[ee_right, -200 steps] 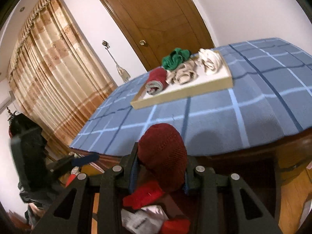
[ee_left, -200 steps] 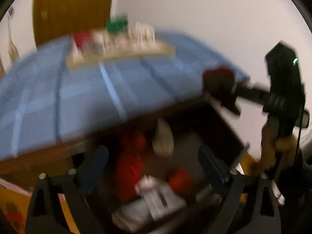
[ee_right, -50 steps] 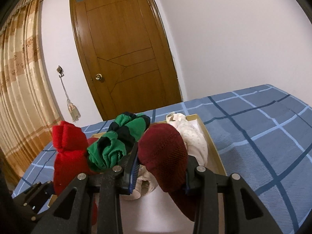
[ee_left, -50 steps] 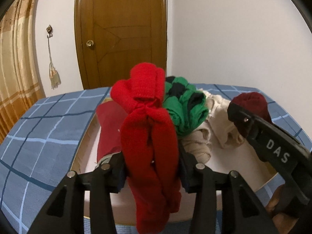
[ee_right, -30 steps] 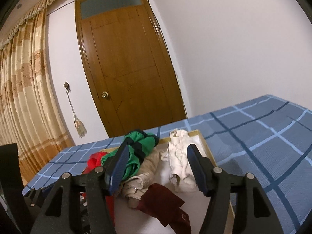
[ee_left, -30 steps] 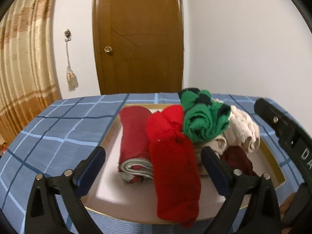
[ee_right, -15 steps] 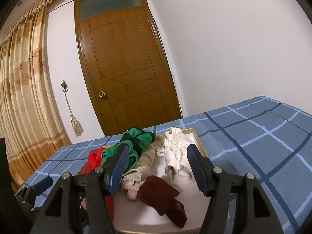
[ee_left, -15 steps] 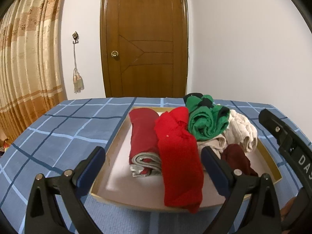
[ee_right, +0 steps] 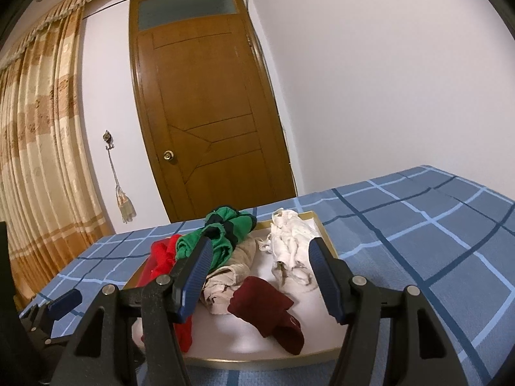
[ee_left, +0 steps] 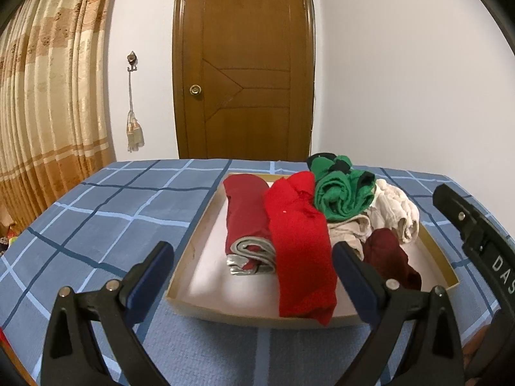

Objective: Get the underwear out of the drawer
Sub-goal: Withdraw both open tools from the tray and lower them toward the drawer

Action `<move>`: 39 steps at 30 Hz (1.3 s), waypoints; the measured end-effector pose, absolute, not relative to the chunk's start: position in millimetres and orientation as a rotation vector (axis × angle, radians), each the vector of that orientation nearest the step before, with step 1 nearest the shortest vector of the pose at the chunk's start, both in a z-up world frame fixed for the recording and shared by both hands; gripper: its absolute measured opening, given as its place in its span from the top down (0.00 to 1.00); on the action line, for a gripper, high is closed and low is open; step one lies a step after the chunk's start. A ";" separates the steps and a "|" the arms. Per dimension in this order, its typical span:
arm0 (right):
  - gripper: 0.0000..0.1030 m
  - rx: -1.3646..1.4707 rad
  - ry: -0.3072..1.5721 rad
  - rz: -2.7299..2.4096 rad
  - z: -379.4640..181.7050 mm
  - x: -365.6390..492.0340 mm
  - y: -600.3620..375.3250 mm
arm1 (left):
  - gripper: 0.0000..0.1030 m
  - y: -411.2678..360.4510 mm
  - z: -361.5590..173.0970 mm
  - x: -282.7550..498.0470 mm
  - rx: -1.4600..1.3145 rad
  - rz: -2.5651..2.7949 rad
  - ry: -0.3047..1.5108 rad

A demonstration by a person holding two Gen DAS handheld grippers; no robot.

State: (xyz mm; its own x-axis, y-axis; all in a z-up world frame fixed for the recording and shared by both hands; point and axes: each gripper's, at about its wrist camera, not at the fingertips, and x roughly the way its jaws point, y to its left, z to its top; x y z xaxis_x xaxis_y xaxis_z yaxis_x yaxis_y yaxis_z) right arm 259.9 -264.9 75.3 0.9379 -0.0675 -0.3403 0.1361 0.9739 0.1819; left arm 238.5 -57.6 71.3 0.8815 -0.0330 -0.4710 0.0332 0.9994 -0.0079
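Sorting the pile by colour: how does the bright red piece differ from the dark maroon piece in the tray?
The bright red piece is a vivid red, the maroon piece a dark wine red. The red one lies stretched out, its end hanging over the tray's front rim; the maroon one lies crumpled wholly inside. The red one rests against a folded dark red garment, the maroon one by beige cloth. Both lie loose, in neither gripper.

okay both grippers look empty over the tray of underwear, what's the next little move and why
Probably draw both grippers back toward the drawer for the next piece. The left gripper and right gripper stand open with nothing between their fingers, while the bright red piece and the maroon piece already lie in the shallow tray, so nothing here looks left to release.
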 end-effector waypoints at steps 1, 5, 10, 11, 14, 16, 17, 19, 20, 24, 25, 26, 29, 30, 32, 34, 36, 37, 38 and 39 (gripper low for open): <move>0.38 0.211 0.340 -0.106 75.2 258.6 -265.5 | 0.03 -57.6 71.2 237.1 0.001 -0.038 0.493; 0.38 0.234 0.346 -0.095 74.6 249.8 -267.9 | 0.03 -57.7 68.9 229.8 0.015 -0.046 0.504; 0.38 0.251 0.311 -0.070 76.0 229.0 -268.1 | 0.03 -53.1 69.2 216.8 0.008 -0.043 0.494; 0.38 0.249 0.307 -0.065 75.7 223.9 -267.2 | 0.03 -52.4 67.7 214.9 0.011 -0.041 0.498; 0.38 0.260 0.305 -0.056 74.6 212.1 -265.9 | 0.03 -50.0 61.6 207.6 0.016 -0.044 0.518; 0.38 0.258 0.303 -0.055 72.2 203.4 -264.0 | 0.03 -47.2 60.9 199.0 0.014 -0.042 0.517; 0.38 0.256 0.305 -0.055 71.3 199.2 -263.2 | 0.03 -45.7 61.4 197.0 0.013 -0.042 0.516; 0.38 0.261 0.307 -0.054 69.4 191.0 -263.0 | 0.03 -43.4 63.4 189.2 0.010 -0.042 0.511; 0.38 0.270 0.309 -0.054 68.5 186.4 -263.5 | 0.03 -42.2 64.7 185.0 0.008 -0.044 0.510; 0.38 0.289 0.313 -0.055 66.5 168.4 -264.6 | 0.03 -37.6 67.4 168.6 0.005 -0.057 0.506; 0.38 0.288 0.315 -0.053 66.1 164.3 -264.9 | 0.03 -36.8 67.6 164.6 0.010 -0.063 0.509; 0.38 0.287 0.318 -0.051 66.0 159.8 -264.4 | 0.03 -36.1 67.7 162.3 0.014 -0.067 0.512; 0.38 0.283 0.324 -0.048 65.1 145.0 -265.3 | 0.03 -33.7 65.8 150.5 0.036 -0.086 0.529; 0.38 0.280 0.323 -0.048 65.0 140.5 -266.0 | 0.03 -32.3 64.4 146.3 0.043 -0.095 0.539; 0.38 0.269 0.325 -0.046 64.6 129.9 -266.1 | 0.02 -30.2 61.6 139.8 0.054 -0.113 0.560; 0.38 0.263 0.335 -0.039 63.9 120.5 -266.1 | 0.02 -28.7 58.3 131.6 0.081 -0.134 0.584; 0.38 0.264 0.351 -0.029 63.4 110.7 -266.3 | 0.02 -27.2 56.4 125.2 0.102 -0.145 0.598; 0.38 0.263 0.355 -0.026 63.4 106.9 -266.9 | 0.02 -25.6 54.9 120.0 0.119 -0.156 0.610; 0.38 0.260 0.360 -0.024 63.3 101.7 -266.8 | 0.02 -24.6 53.6 116.4 0.126 -0.163 0.616; 0.38 0.257 0.367 -0.019 63.4 97.5 -266.5 | 0.01 -22.9 51.5 110.8 0.143 -0.181 0.631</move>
State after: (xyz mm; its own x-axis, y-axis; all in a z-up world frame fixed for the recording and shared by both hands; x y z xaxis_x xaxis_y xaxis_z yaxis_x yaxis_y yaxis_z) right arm 97.5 -266.5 63.4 0.9337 0.0283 -0.3569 0.0644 0.9674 0.2450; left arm 110.8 -22.9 51.5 0.7927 -0.1248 -0.5968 0.2115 0.9743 0.0772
